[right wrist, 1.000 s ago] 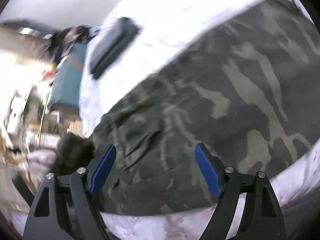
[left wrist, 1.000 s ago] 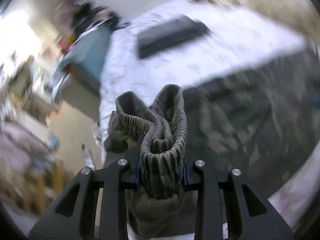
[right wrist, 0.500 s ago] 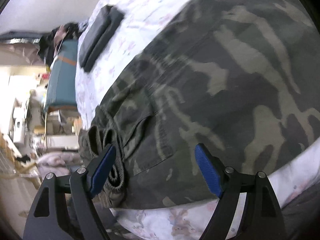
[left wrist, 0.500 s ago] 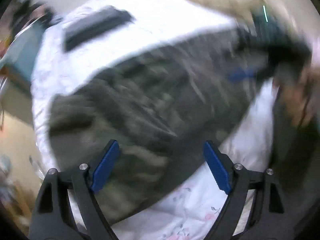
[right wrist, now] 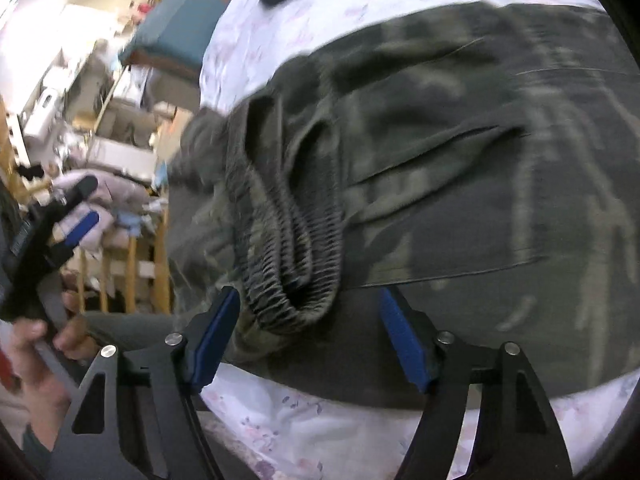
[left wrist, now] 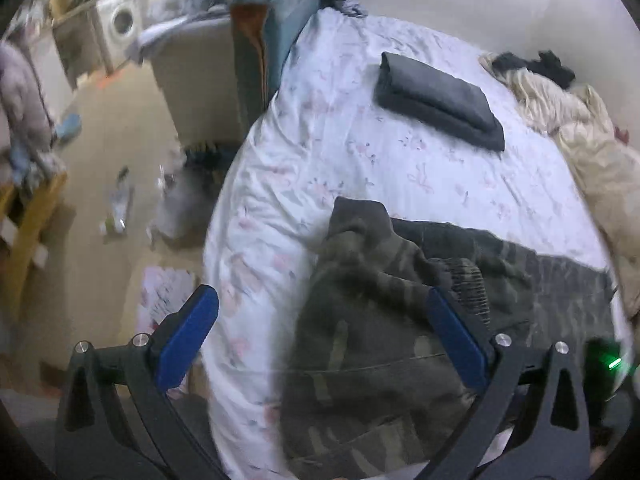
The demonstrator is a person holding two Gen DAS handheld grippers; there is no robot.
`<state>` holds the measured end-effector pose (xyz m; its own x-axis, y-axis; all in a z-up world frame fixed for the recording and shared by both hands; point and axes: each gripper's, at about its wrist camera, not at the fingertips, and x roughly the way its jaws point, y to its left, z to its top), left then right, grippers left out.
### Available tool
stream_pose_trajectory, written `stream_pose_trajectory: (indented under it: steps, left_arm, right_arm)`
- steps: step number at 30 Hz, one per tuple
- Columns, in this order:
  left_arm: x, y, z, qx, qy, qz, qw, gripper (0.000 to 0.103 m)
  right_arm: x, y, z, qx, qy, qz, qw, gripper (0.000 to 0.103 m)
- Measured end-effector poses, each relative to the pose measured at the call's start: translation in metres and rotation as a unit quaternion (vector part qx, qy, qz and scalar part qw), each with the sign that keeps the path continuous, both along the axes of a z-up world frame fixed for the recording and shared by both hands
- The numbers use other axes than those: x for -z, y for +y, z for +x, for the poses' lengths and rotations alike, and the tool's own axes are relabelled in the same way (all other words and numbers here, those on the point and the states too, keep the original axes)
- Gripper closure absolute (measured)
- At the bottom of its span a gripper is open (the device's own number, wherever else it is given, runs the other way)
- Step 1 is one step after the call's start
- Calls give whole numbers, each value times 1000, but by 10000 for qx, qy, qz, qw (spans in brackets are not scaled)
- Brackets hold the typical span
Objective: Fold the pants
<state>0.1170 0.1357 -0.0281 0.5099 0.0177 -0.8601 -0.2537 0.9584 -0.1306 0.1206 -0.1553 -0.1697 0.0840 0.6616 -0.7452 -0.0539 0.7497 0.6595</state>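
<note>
Left wrist view. Left gripper [left wrist: 322,332] spread wide and opening, nothing between the pads; it hangs over the bed edge. Camouflage pants [left wrist: 384,320] lie on the flowered bedsheet [left wrist: 320,152] from 6 o'clock out to 3, a bunched end heaped near centre, a ribbed cuff [left wrist: 470,284] showing beside the right blue pad. A folded dark garment [left wrist: 440,100] sits well apart at 1 o'clock. Cream blanket [left wrist: 580,144] at 2 to 3 o'clock. Floor clutter and a washing machine [left wrist: 120,24] from 9 to 11.

Right wrist view. Right gripper [right wrist: 310,338] has its jaws closing, pads apart; the ribbed elastic cuffs [right wrist: 296,248] of the pants [right wrist: 460,180] bulge down between them, not yet pinched. The left gripper [right wrist: 68,216] is seen at 9 o'clock, released, off the bed, with the hand [right wrist: 36,344] at 8.

Risks, as I judge them: two cuffs are stacked and loose, so the closing pads may catch one layer only and the fold would come apart. The heap near the mattress edge could slide floorward.
</note>
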Motion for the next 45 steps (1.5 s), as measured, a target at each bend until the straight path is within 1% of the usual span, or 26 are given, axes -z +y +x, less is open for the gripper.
stream_pose_trajectory:
  steps: [1,2,4,6,8,10,11,12,13,14,15,17,20,23,27,30,32,33,34,35,38,40,41,43,44,45]
  left_arm:
    - [3,-1,-6,-46,-23,-6,10000,1]
    - [2,0,-6,-54,-16,23,10000,1]
    - [1,5,-7,-72,-19,68,9999,1]
    - [-3,12,-9,-171,-65,-39,9998,1]
    - [-5,22,-10,-344,-103,-210,9991,1]
    - [-5,31,-10,-543,-76,-236,9982,1]
    - [-3,36,-9,-676,-47,-269,9973,1]
    - [-2,42,-9,-820,-16,-346,9960,1]
    - [0,45,-8,-891,20,-395,9952,1]
    - [2,48,-9,-964,70,-423,9944,1]
    - [4,51,-9,-1018,123,-437,9938,1]
    - [12,53,-11,-1075,279,-438,9928,1]
    - [28,50,-10,-934,629,-444,9926,1]
    - [48,41,-9,-684,1049,-433,9912,1]
    - [75,21,-11,-205,1571,-241,9871,1]
    - [92,7,-15,144,1860,-81,9824,1]
    - [99,3,-16,231,1967,-11,9802,1]
    - [102,1,-16,271,2028,1,9788,1]
    - [104,0,-16,286,2060,-10,9781,1]
    - [106,-2,-16,296,2094,24,9774,1]
    - [114,-10,-16,400,2226,148,9740,1]
    - [120,-18,-16,580,2347,203,9701,1]
    - [123,-22,-17,664,2379,239,9687,1]
    - [127,-31,-17,832,2455,313,9653,1]
    - [128,-35,-18,885,2471,375,9642,1]
    - [128,-37,-18,914,2465,419,9639,1]
  right_arm:
    - [3,2,0,34,48,151,9999,51]
    - [3,3,-1,82,77,265,9996,66]
    - [-9,4,-7,192,-176,240,9994,81]
    - [-32,3,-17,133,-489,263,9984,86]
    - [-37,-1,-25,157,-349,321,9987,86]
    - [-24,-2,-30,98,-4,178,9998,83]
    - [-12,0,-31,22,158,48,9999,76]
    - [-4,1,-31,-43,286,18,9996,74]
    - [-3,1,-29,-59,328,26,9994,65]
    - [-10,-1,-26,-87,245,-36,9997,58]
    - [-21,-2,-20,-127,53,-148,9998,46]
    - [-47,-4,-6,-277,-348,-376,9983,45]
    - [-88,10,35,-816,-1011,-723,9889,45]
    - [-102,41,77,-1224,-1255,-887,9805,45]
    - [-77,93,121,-1725,-1149,-987,9733,45]
    - [-40,119,131,-2143,-796,-993,9684,45]
    - [-31,127,131,-2254,-757,-1131,9647,52]
    - [-28,127,129,-2301,-754,-1037,9647,60]
    - [-29,129,128,-2352,-773,-960,9641,87]
    - [-32,130,129,-2408,-869,-960,9619,97]
    - [-50,123,124,-2485,-1289,-1053,9542,100]
    - [-58,117,133,-2284,-1473,-1163,9553,100]
    - [-58,114,137,-2180,-1532,-1324,9547,100]
    - [-46,111,146,-1996,-1364,-1540,9580,100]
    - [-40,114,146,-2059,-1342,-1645,9553,99]
    - [-37,118,144,-2154,-1468,-1833,9479,98]
